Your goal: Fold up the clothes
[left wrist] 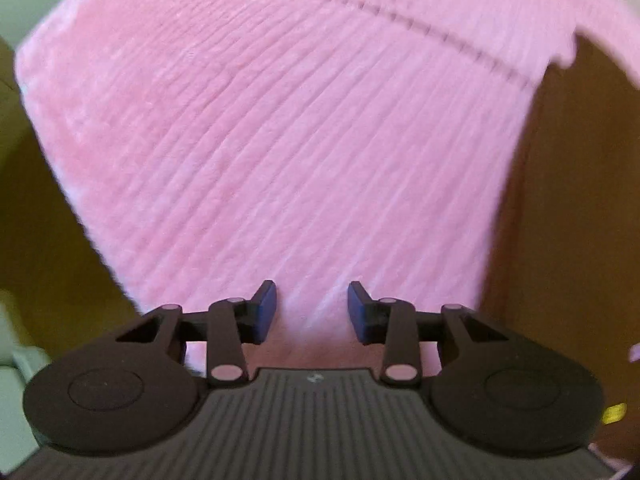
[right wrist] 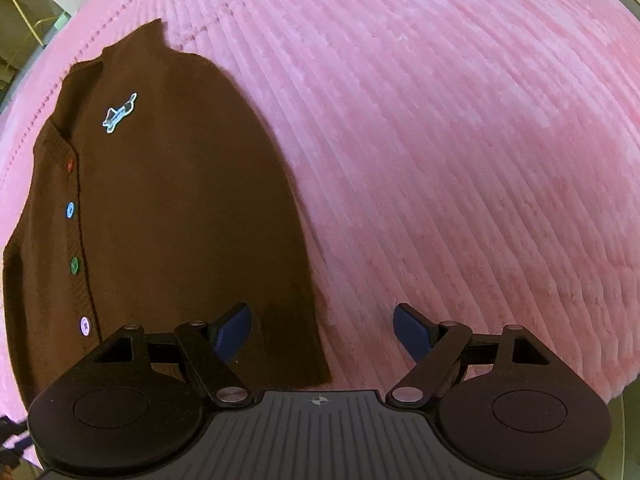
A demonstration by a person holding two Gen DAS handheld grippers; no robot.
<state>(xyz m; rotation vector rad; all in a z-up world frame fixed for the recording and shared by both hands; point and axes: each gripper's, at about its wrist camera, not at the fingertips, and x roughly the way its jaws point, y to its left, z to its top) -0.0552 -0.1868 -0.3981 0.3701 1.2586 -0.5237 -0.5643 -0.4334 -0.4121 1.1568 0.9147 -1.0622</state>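
Right gripper [right wrist: 322, 334] hovering nearest lens, jaws released wide, straddling hem corner of brown cardigan [right wrist: 160, 200], gripping nothing. Cardigan lying flat, buttoned, on pink ribbed blanket [right wrist: 460, 160], left of centre in right wrist view. Knit likely handling soft, light, limp, non-slip; advising pinch at hem corner or shoulder. Open blanket extending right, offering folding room. Left gripper [left wrist: 312, 312] standing half open, empty, over blanket strip; brown surface [left wrist: 560, 200] flanking.

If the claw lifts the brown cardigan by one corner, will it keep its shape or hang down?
The brown cardigan would probably hang down: it is knitted and lies limp on the pink ribbed blanket. Its open button front may fall apart when lifted. The fuzzy knit likely grips rather than slips on the ribs, so pushing may bunch it.
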